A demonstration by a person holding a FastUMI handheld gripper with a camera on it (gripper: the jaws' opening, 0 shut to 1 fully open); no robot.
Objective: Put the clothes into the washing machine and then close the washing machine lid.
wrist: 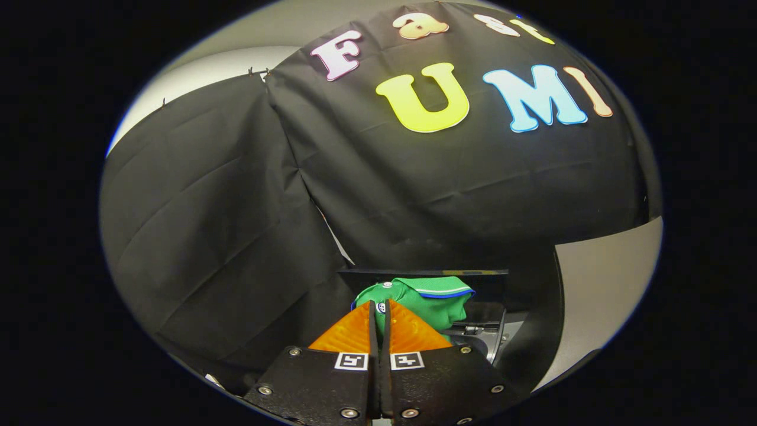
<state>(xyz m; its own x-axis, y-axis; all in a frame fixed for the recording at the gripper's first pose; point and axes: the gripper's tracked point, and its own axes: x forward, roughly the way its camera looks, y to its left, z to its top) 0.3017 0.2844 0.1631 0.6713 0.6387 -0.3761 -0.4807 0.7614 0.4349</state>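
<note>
Our gripper [379,310] pinches the green polo shirt [429,302] tight; we keep squeezing until it hangs over the washing machine [491,331].

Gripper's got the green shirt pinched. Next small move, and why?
Probably carry the green polo shirt forward and down toward the washing machine just beyond the fingers. The gripper looks shut on a fold of the shirt, which bunches just ahead of the fingertips, lifted in front of the dark machine. Its opening isn't clearly visible, so go slowly.
</note>
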